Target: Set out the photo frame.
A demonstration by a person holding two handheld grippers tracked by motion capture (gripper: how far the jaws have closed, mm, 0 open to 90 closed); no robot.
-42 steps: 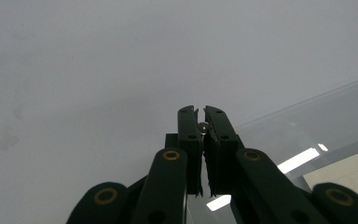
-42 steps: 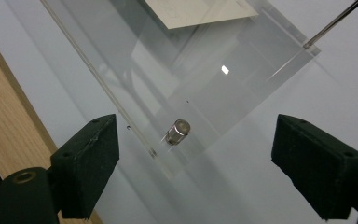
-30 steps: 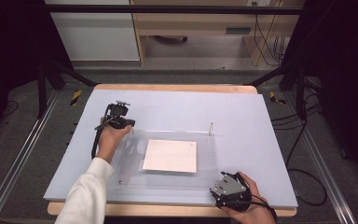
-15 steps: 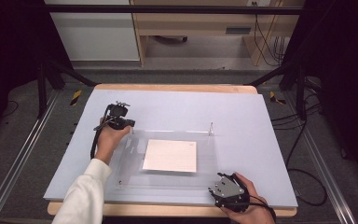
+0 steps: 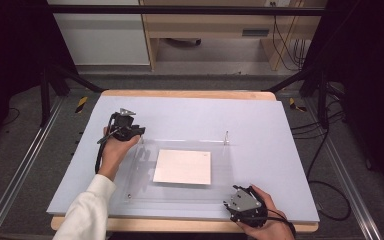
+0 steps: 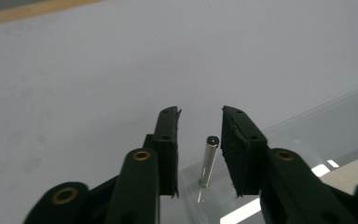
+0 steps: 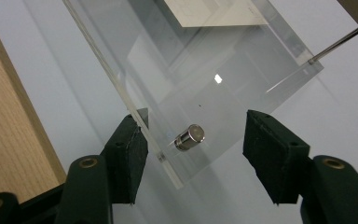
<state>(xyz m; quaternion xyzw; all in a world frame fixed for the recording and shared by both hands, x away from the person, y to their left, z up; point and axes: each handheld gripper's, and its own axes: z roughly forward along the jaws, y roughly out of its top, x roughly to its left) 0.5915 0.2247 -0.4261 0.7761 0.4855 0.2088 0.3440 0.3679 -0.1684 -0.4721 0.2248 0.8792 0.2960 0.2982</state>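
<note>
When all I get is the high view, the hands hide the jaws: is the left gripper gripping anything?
Observer: No. The left gripper has just been opening its jaws; a thin upright pin stands between them, apparently touching neither pad.
Operator: Where does the pin stand?
Observer: At a corner of the clear plate.
Operator: And the right gripper?
Observer: The right gripper is open, after just closing a little; a short metal stud on the plate sits between its pads, clear of both.

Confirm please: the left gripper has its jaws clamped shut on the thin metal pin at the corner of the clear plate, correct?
Not quite. In the left gripper view, the left gripper stands open: the thin metal pin is between the jaws, untouched. It does stand at the clear plate's corner.
</note>
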